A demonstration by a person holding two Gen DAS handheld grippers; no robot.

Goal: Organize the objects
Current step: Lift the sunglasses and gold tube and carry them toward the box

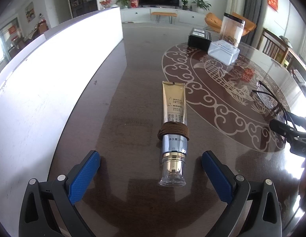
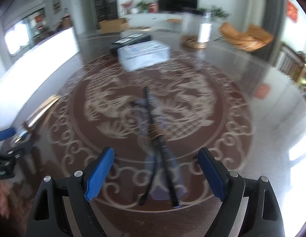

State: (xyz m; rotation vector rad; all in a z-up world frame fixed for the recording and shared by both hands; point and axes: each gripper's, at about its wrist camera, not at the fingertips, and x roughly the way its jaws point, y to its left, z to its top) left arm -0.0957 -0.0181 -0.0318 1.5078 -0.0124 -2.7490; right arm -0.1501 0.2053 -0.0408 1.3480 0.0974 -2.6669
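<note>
Cream tube (image 1: 173, 132) flat on tabletop (image 1: 121, 102), long axis in line with left gripper (image 1: 151, 174), cap nearest, between wide-apart fingers; right gripper (image 2: 155, 172) likewise spread, straddling glasses (image 2: 158, 148).

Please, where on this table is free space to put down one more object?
Bare wood lies between the white board and the gold tube, and beyond the tube's far end. It is crowded around the black box, clear box and jar; glasses occupy the right.

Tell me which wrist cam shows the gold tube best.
Left wrist: the gold tube lies sharp and whole between the open left gripper. Right wrist view is motion-blurred; only a gold sliver shows at its left edge, likely the tube.
</note>
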